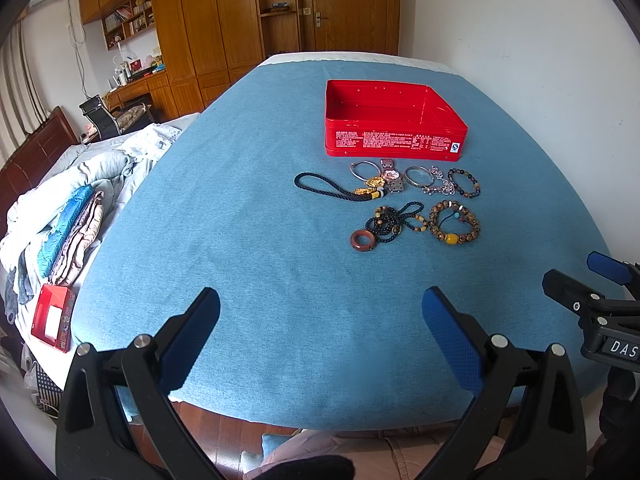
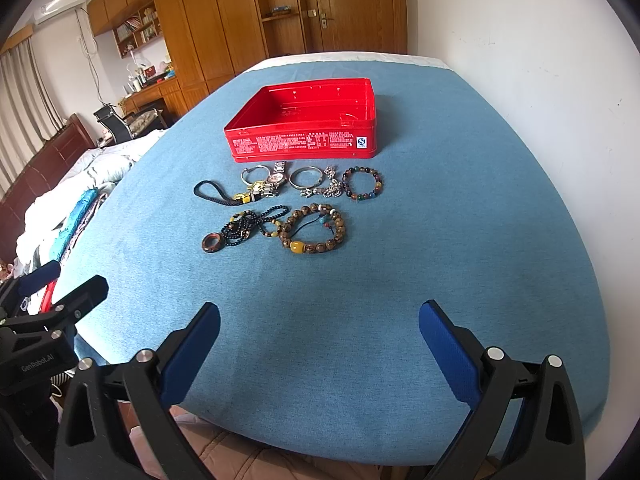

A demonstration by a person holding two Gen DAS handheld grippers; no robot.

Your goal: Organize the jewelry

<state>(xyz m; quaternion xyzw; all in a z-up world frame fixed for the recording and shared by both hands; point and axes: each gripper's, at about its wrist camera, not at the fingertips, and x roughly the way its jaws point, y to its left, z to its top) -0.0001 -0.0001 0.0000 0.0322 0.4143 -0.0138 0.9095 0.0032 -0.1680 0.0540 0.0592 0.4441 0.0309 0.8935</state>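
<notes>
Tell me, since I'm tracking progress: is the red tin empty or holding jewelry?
Empty. The red tin shows only its bare red floor in both views; the jewelry lies on the blue cloth in front of it.

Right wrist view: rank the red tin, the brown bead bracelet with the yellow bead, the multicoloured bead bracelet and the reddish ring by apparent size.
1. Red tin
2. Brown bead bracelet
3. Multicoloured bead bracelet, though it lies farther back, so the gap to the brown one is unsure
4. Reddish ring
</notes>
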